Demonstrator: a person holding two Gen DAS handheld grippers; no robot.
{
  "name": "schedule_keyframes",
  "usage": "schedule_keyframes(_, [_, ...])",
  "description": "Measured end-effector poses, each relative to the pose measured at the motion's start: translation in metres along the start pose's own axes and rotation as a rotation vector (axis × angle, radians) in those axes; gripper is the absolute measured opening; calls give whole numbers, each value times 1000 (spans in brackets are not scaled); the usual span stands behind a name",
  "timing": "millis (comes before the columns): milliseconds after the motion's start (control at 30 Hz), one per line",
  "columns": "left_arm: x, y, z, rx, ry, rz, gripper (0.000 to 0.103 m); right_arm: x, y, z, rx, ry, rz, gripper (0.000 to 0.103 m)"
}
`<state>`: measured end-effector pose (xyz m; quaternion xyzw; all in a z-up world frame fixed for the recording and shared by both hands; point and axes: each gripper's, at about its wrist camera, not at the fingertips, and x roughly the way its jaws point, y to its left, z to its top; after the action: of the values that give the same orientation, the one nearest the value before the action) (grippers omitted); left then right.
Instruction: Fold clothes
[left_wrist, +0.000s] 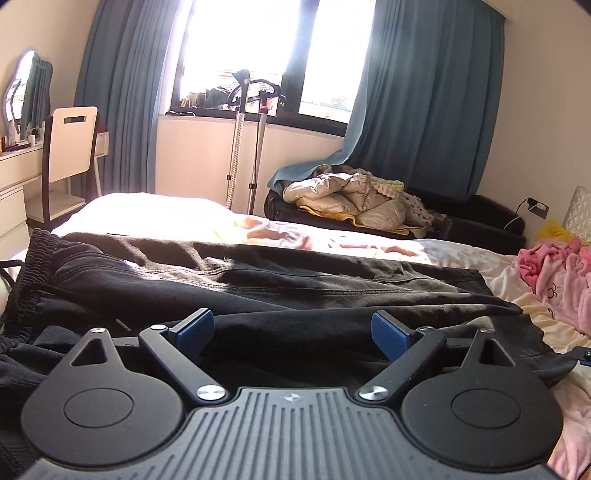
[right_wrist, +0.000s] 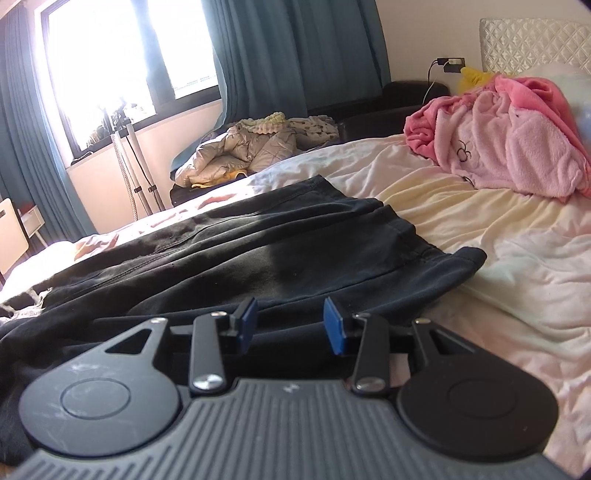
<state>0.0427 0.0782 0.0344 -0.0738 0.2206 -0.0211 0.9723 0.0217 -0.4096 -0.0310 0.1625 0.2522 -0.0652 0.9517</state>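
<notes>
While spread flat across the cream bedsheet (right_wrist: 461, 221), black cotton trousers (left_wrist: 258, 291) run long axis left to right, ahead of and below both sets of fingers. Elastic waistband (left_wrist: 33, 266) far left, nearer the left gripper (left_wrist: 291, 332): blue pads wide apart, gripping nothing. Hem ends (right_wrist: 458, 258) at right, nearer the right gripper (right_wrist: 290, 325): pads partly apart, closed on nothing, just above dark cloth.

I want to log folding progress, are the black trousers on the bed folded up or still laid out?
Laid out. The black trousers stretch lengthwise across the bed, waistband to hems, with no crosswise fold.
</notes>
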Motion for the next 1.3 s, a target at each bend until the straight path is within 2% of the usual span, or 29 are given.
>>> schedule_keyframes(100, [-18, 34, 17, -60, 13, 50, 96, 0, -9, 2, 56, 3, 39, 42])
schedule_keyframes(233, [-43, 87, 41, -207, 13, 179, 96, 3, -9, 0, 54, 22, 50, 42])
schedule_keyframes(300, [-58, 111, 54, -273, 9, 215, 96, 5, -7, -1, 50, 37, 49, 42])
schedule_keyframes(433, [-79, 149, 60, -402, 63, 246, 96, 11, -5, -1, 50, 48, 58, 42])
schedule_keyframes(533, [-83, 177, 47, -526, 132, 238, 96, 20, -2, -5, 48, 68, 44, 42])
schedule_keyframes(600, [-82, 194, 36, -610, 171, 265, 96, 27, -1, -8, 44, 86, 23, 42])
schedule_keyframes(767, [-79, 222, 21, -689, 235, 315, 96, 31, -8, -14, 94, 127, 14, 43])
schedule_keyframes(867, [-79, 228, 9, -723, 266, 325, 96, 24, -11, -14, 123, 121, 24, 49])
schedule_keyframes(900, [-80, 232, 4, -758, 266, 330, 96, 22, -12, -14, 128, 115, 26, 54])
schedule_keyframes(1000, [-86, 244, -16, -911, 242, 377, 96, 19, -13, -11, 118, 105, 10, 56])
schedule_keyframes(1067, [-88, 254, -30, -1035, 246, 361, 96, 21, -18, -8, 117, 98, 1, 57])
schedule_keyframes(1133, [-89, 259, -40, -1103, 272, 350, 95, 27, -28, -4, 128, 86, -9, 69])
schedule_keyframes(1200, [-90, 259, -45, -1116, 300, 358, 95, 43, -42, -1, 100, 97, -84, 82])
schedule_keyframes(1267, [-91, 258, -50, -1117, 312, 354, 95, 59, -58, -2, 73, 121, -181, 83])
schedule_keyframes(1300, [-91, 258, -52, -1119, 318, 348, 95, 65, -73, -5, 100, 128, -208, 83])
